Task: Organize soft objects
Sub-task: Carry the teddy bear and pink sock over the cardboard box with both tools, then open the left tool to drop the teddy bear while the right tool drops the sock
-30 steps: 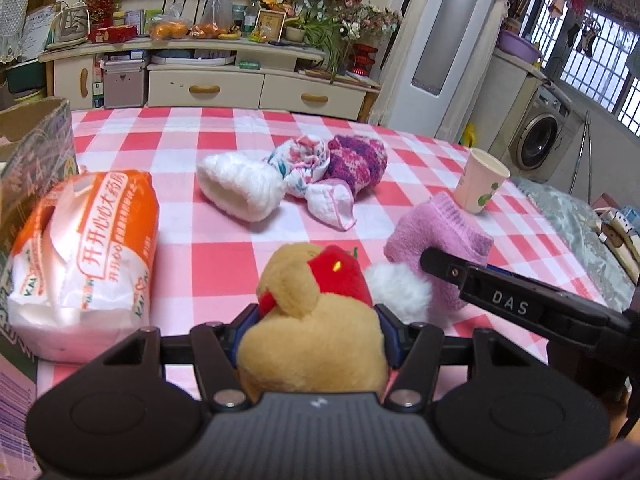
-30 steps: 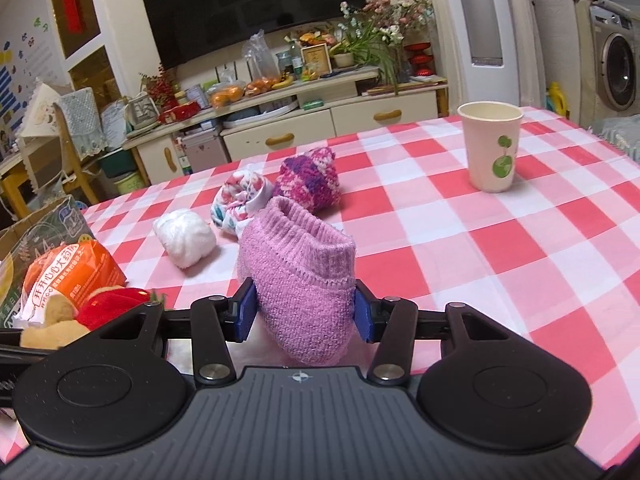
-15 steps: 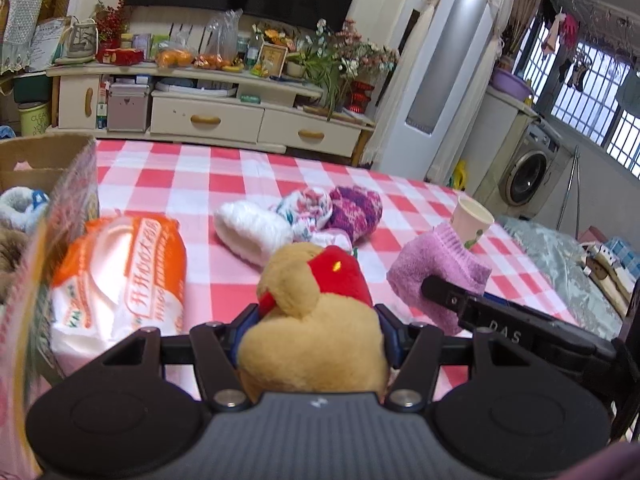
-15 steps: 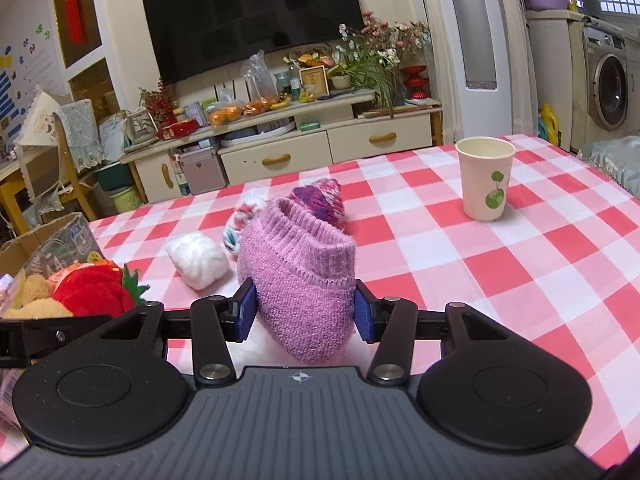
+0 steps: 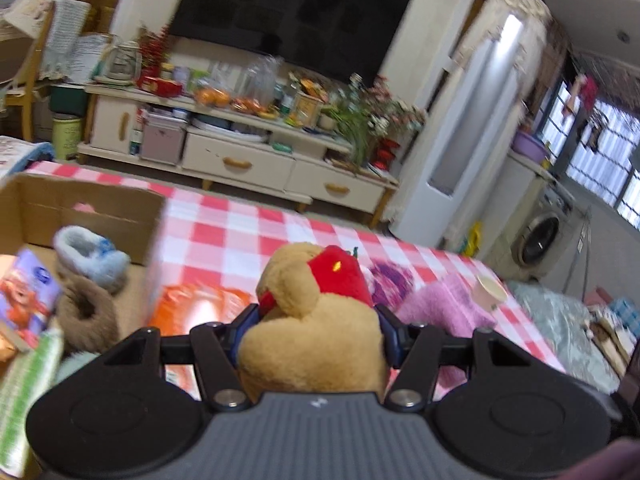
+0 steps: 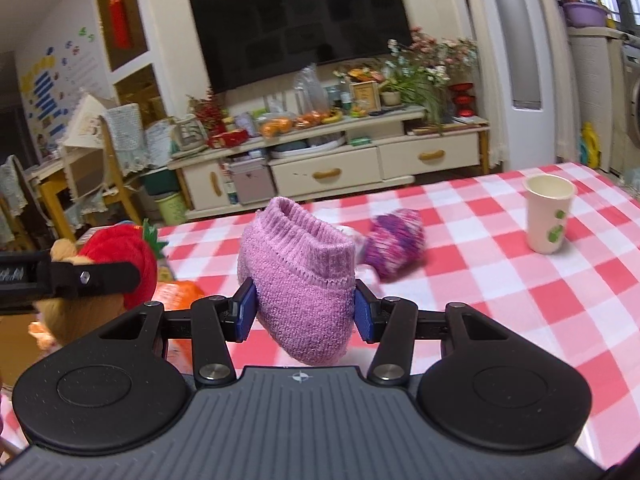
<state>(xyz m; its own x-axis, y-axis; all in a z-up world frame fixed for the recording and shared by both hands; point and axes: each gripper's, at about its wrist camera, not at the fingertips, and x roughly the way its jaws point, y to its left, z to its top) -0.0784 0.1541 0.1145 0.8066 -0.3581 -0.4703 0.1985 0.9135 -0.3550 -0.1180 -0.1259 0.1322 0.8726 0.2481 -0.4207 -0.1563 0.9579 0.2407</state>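
My left gripper (image 5: 316,326) is shut on a tan plush toy (image 5: 312,336) with a red strawberry top, held above the table beside an open cardboard box (image 5: 80,204). The box holds a grey-blue fluffy slipper (image 5: 90,258), a brown fuzzy slipper (image 5: 86,316) and a printed packet (image 5: 28,296). My right gripper (image 6: 304,312) is shut on a pink knitted sock (image 6: 300,276), lifted off the checked tablecloth. The plush toy also shows in the right wrist view (image 6: 120,260), at left. A purple knitted sock (image 6: 396,242) lies on the table behind.
An orange tissue pack (image 5: 196,304) lies by the box. A paper cup (image 6: 548,212) stands at the right on the red-and-white cloth (image 6: 520,300). A TV cabinet (image 6: 340,160) lies beyond the table's far edge.
Both grippers have risen and swung left with their loads. The box interior has come into the left wrist view; the white sock and flowered sock have dropped out of sight.
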